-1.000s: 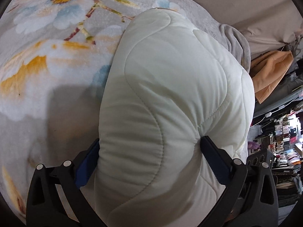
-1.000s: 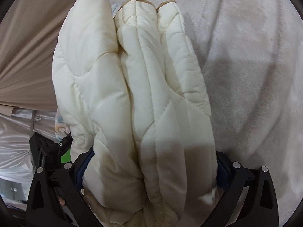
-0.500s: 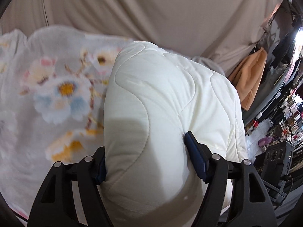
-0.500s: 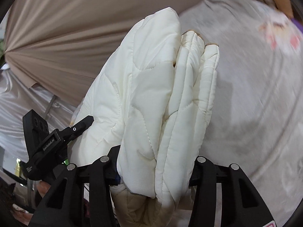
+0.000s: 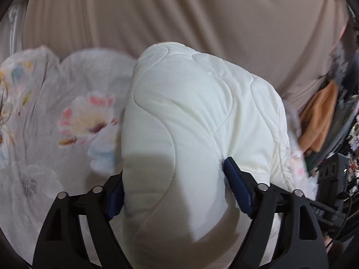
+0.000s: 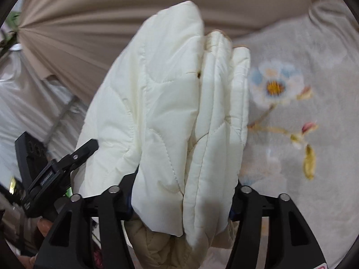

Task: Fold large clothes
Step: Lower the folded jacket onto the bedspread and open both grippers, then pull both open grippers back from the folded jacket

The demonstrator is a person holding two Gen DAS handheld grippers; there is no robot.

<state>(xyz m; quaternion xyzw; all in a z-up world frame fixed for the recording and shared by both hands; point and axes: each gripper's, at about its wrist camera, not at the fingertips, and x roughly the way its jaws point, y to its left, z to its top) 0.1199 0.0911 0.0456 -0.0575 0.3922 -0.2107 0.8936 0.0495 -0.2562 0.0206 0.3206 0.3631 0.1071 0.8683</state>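
A folded cream quilted jacket (image 5: 190, 112) hangs in the air above the bed, held from both sides. My left gripper (image 5: 175, 186) has its blue pads (image 5: 235, 186) pressed into one end of the bundle, and its jaws are opening slightly with the fabric still between them. My right gripper (image 6: 182, 190) grips the other end, where the jacket (image 6: 168, 100) shows several stacked layers; its jaws are also opening around the fabric. In the right wrist view the left gripper (image 6: 56, 168) shows at the left, behind the bundle.
A grey floral blanket (image 5: 56, 123) (image 6: 291, 112) covers the bed under the jacket. A beige curtain (image 5: 179, 11) (image 6: 89, 22) hangs behind it. An orange garment (image 5: 318, 123) and cluttered shelves sit at the far right.
Both grippers have lifted the jacket up off the blanket, so the curtain now fills the background. The jaws squeezed narrower on the bundle, then widened a little.
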